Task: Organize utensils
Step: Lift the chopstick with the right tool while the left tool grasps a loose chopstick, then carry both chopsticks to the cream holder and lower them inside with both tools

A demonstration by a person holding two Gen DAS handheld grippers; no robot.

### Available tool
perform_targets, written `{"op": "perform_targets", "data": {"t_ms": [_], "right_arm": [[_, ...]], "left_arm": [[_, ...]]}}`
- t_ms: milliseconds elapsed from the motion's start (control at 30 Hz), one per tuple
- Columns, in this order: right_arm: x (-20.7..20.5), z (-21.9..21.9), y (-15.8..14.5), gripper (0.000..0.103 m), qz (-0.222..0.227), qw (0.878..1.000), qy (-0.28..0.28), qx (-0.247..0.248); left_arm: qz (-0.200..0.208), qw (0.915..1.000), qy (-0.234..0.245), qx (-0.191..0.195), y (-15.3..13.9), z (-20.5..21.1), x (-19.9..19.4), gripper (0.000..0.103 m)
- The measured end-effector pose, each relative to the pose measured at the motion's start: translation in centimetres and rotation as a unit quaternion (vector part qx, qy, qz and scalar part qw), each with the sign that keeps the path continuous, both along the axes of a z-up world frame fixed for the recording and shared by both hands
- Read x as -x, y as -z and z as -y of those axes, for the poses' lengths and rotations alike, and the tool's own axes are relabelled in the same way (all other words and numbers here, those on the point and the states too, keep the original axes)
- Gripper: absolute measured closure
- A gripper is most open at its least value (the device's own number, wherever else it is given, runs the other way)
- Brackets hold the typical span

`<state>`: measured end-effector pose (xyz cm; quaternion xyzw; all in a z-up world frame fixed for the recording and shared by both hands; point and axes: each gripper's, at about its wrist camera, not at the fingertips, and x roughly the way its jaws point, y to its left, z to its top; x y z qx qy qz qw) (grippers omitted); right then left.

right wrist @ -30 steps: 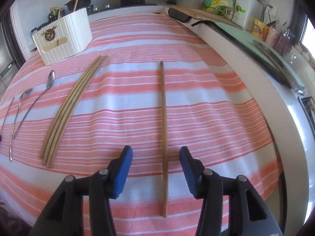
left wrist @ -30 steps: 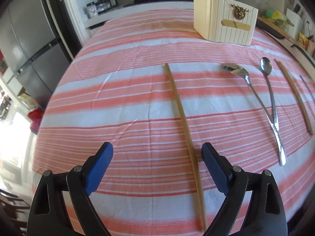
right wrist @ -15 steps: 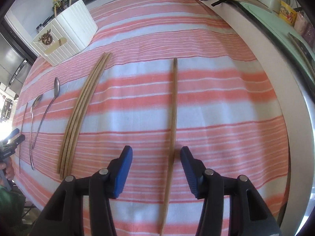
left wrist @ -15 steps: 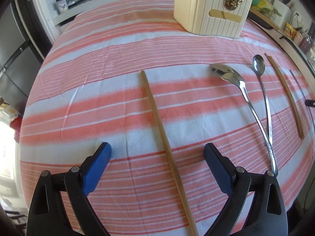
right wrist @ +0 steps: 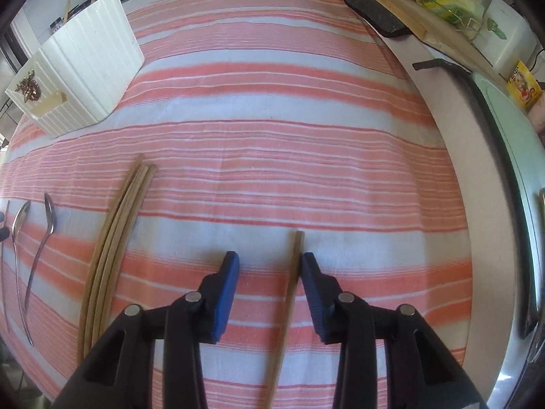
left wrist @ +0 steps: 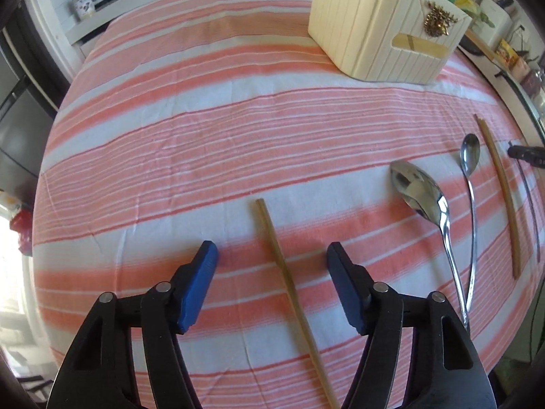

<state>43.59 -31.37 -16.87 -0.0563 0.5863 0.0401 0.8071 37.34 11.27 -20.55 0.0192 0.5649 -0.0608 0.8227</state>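
My left gripper (left wrist: pixel 272 255) is open, low over the striped cloth, with a single wooden chopstick (left wrist: pixel 289 289) lying between its blue pads. Two steel spoons (left wrist: pixel 439 211) lie to its right, then more chopsticks (left wrist: pixel 500 191). My right gripper (right wrist: pixel 269 269) is open astride another lone chopstick (right wrist: pixel 289 303), which lies close to the right pad. A bundle of several chopsticks (right wrist: pixel 115 238) and the spoons (right wrist: pixel 41 248) lie to its left. The white ribbed utensil box (left wrist: pixel 385 27) stands at the back, also in the right wrist view (right wrist: pixel 81 68).
The table edge and a counter with a dark pan handle (right wrist: pixel 371 10) and packets run along the right. A fridge (left wrist: pixel 17 119) stands left of the table. Jars (left wrist: pixel 85 3) sit on a far ledge. The other gripper's tip (left wrist: pixel 524 153) shows at the right.
Both grippers have moved forward along their chopsticks and lower toward the cloth; the far ends of the sticks now lie just ahead of the pads. Both stay open.
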Motion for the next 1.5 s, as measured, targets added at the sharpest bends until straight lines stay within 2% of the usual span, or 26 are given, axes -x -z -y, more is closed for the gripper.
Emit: {"op": "perform_targets", "data": {"t_ms": [133, 167, 200, 267, 300, 433, 500, 667, 800, 933, 1100, 1267, 1367, 1500], "right_arm": [[-0.9, -0.7, 0.0, 0.075, 0.009, 1.000, 0.007, 0.000], [-1.1, -0.8, 0.0, 0.080, 0.013, 1.000, 0.009, 0.000], [-1.2, -0.8, 0.1, 0.085, 0.017, 1.000, 0.011, 0.002], [-1.0, -0.6, 0.0, 0.094, 0.027, 1.000, 0.017, 0.002], [-0.8, 0.1, -0.2, 0.097, 0.032, 0.999, 0.018, -0.002], [-1.3, 0.4, -0.6, 0.097, 0.059, 0.997, 0.018, -0.036], [-0.8, 0.7, -1.9, 0.097, 0.077, 0.995, 0.018, -0.062], [2.5, 0.6, -8.4, 0.097, 0.145, 0.983, -0.015, -0.113], [6.3, -0.5, -14.3, 0.097, 0.199, 0.969, -0.051, -0.136], [9.4, -1.4, -18.7, 0.097, 0.251, 0.954, -0.078, -0.144], [11.8, -3.3, -21.3, 0.097, 0.305, 0.936, -0.095, -0.145], [12.8, -4.9, -22.9, 0.097, 0.344, 0.921, -0.108, -0.147], [12.9, -5.3, -23.8, 0.097, 0.361, 0.911, -0.112, -0.165], [13.0, -5.9, -24.1, 0.097, 0.365, 0.909, -0.115, -0.166]], "left_arm": [[-0.006, 0.9999, -0.013, 0.000, 0.0, 0.2, -1.3, 0.052], [-0.004, 0.9999, -0.013, -0.002, 0.0, 0.3, -1.5, 0.062], [-0.002, 0.9999, -0.013, -0.002, -0.1, 0.5, -1.6, 0.066], [0.002, 0.9999, -0.013, 0.011, -0.2, 0.7, -1.7, 0.094], [0.004, 0.9996, -0.014, 0.023, -0.2, 0.8, -1.7, 0.096], [0.022, 0.9986, -0.033, 0.036, -0.9, 0.5, -0.9, 0.099], [0.045, 0.9971, -0.036, 0.049, -2.5, 0.2, 0.1, 0.099], [0.126, 0.9889, -0.028, 0.073, -9.5, -0.1, 3.5, 0.099], [0.195, 0.9764, -0.013, 0.093, -15.4, 0.4, 6.0, 0.099], [0.241, 0.9646, 0.003, 0.106, -19.1, 1.0, 8.2, 0.099], [0.270, 0.9554, 0.017, 0.119, -20.8, 1.7, 10.1, 0.100], [0.284, 0.9503, 0.016, 0.125, -21.3, 1.7, 10.2, 0.102], [0.287, 0.9496, 0.011, 0.126, -21.3, 1.2, 9.9, 0.103], [0.280, 0.9521, 0.002, 0.124, -20.7, 0.6, 9.5, 0.103]]}}
